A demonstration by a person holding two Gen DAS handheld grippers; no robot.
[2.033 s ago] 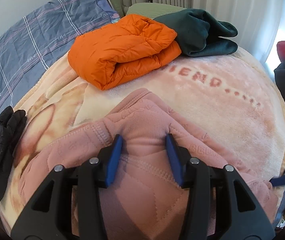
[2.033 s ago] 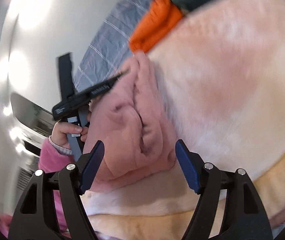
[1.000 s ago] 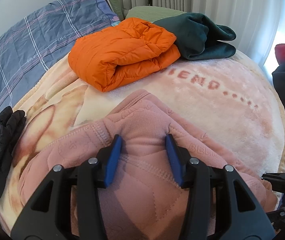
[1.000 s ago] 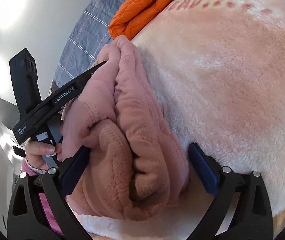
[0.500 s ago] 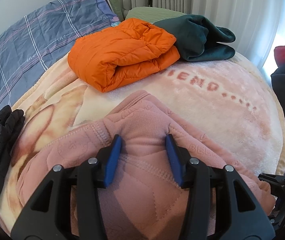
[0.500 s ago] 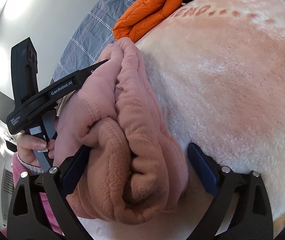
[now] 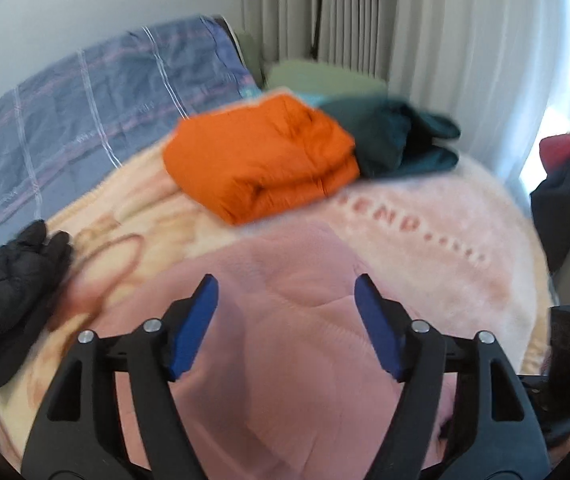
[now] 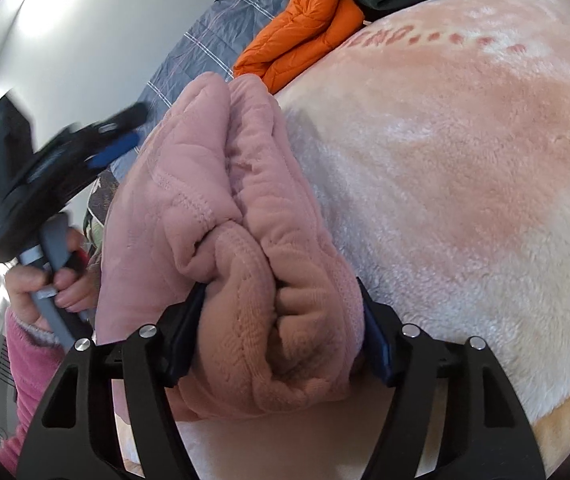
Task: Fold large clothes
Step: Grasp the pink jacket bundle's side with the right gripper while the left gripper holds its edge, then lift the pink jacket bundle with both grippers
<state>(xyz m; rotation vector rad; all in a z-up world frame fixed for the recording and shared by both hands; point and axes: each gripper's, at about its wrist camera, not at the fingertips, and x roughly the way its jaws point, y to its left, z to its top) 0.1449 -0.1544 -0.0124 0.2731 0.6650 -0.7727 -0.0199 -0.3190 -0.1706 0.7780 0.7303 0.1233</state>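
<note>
Pink quilted fleece, the garment [image 7: 285, 360] being folded, fills the lower half of the left wrist view, lying on a peach plush blanket [image 7: 465, 248] spread over the bed. The left gripper [image 7: 287, 324] hangs above it with its blue pads spread; its jaws have just been opening, and no cloth is caught between them. Beyond lie a folded orange jacket [image 7: 261, 168] and a dark green garment [image 7: 397, 140], both apparently already folded, with a black glove [image 7: 9, 296] at the left edge and a plaid sheet [image 7: 85, 112] behind. In the right wrist view, the same pink garment [image 8: 221, 216] appears as a thick bundle of several layers standing on the blanket [image 8: 465, 160]. The right gripper [image 8: 281, 320] has just been closing its jaws, and its pads press the near end of the bundle from both sides. The left gripper [image 8: 117, 140], blurred, sits clear of the bundle's far side, carried by a hand [image 8: 45, 284] in a pink sleeve. Judged step: the fold is gathered and the grip is passing to the right side. The next move likely calls for carrying or laying the bundle flat without letting the layers slip apart.
</note>
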